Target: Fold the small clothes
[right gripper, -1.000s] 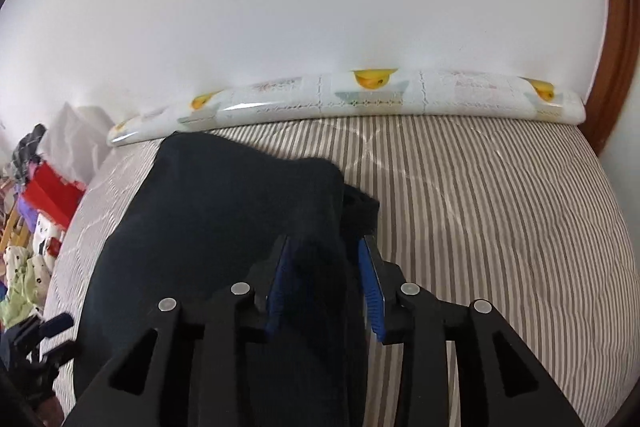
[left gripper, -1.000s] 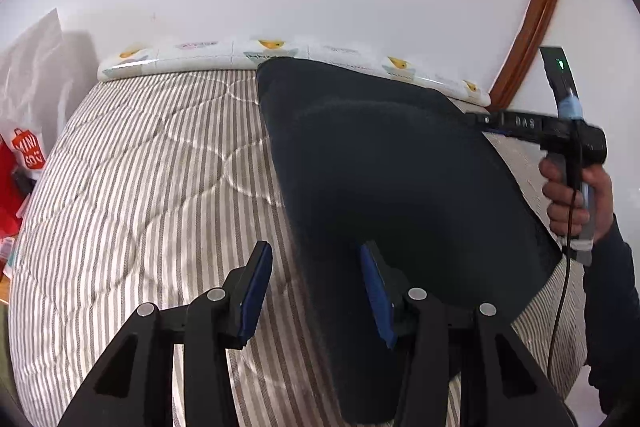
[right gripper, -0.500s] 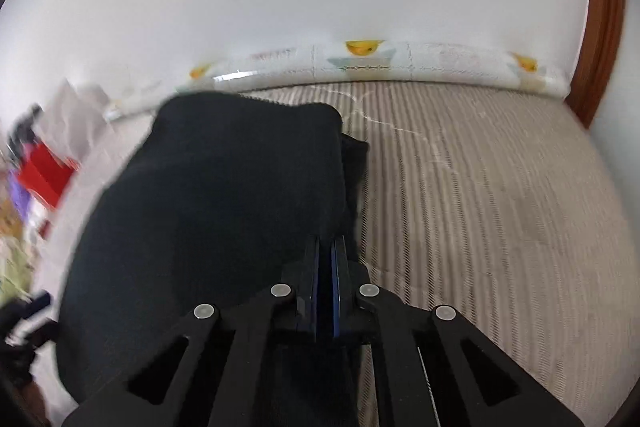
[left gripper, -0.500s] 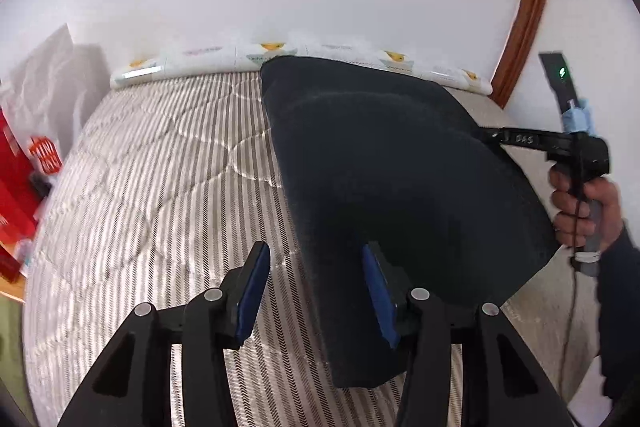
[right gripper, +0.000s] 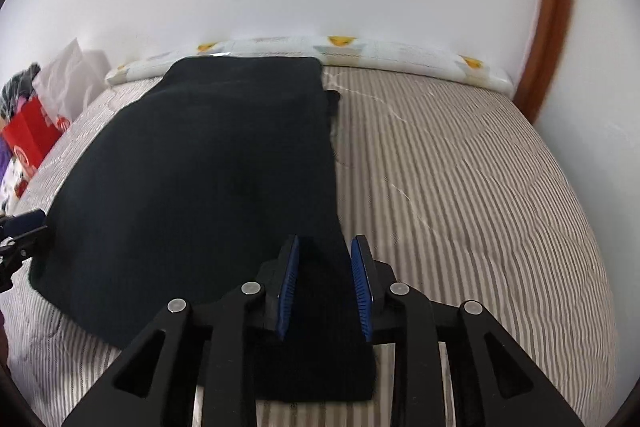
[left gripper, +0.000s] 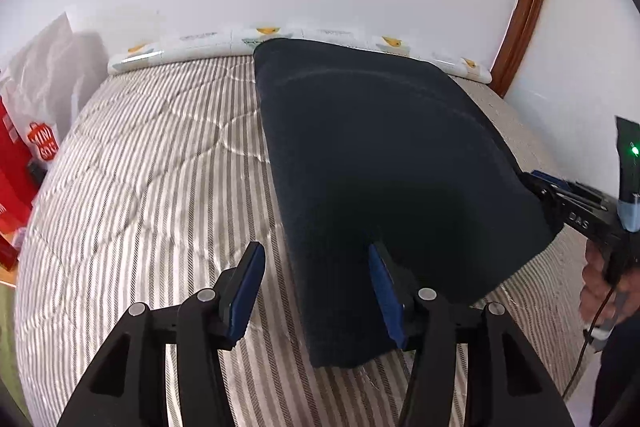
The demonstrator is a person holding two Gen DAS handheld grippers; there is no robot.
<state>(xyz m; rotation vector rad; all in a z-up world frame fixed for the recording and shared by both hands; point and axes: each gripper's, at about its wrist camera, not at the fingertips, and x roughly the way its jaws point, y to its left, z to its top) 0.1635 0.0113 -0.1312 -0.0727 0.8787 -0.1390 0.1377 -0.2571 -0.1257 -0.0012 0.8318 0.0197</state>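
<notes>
Dark garment (left gripper: 392,163) lies flat on the bed (left gripper: 152,163), apparently folded once lengthwise; further folds likely remain; left gripper (left gripper: 316,291) and right gripper (right gripper: 325,283) both opening, straddling its edges, pads not pressing.

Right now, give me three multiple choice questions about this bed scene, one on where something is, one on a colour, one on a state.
1. Where does the dark garment lie?
A. On the striped mattress
B. On the floor
C. In the red bag

2. What colour are the gripper pads?
A. Yellow
B. Blue
C. Green

3. How is the left gripper set?
A. Clamped flat shut
B. Holding the bag
C. Open, straddling the garment's edge

Answers: 1 A, the cloth is spread over the stripes. 2 B, blue strips line each finger. 3 C, one pad is over bare mattress, the other over the cloth, with a clear gap between them.
</notes>
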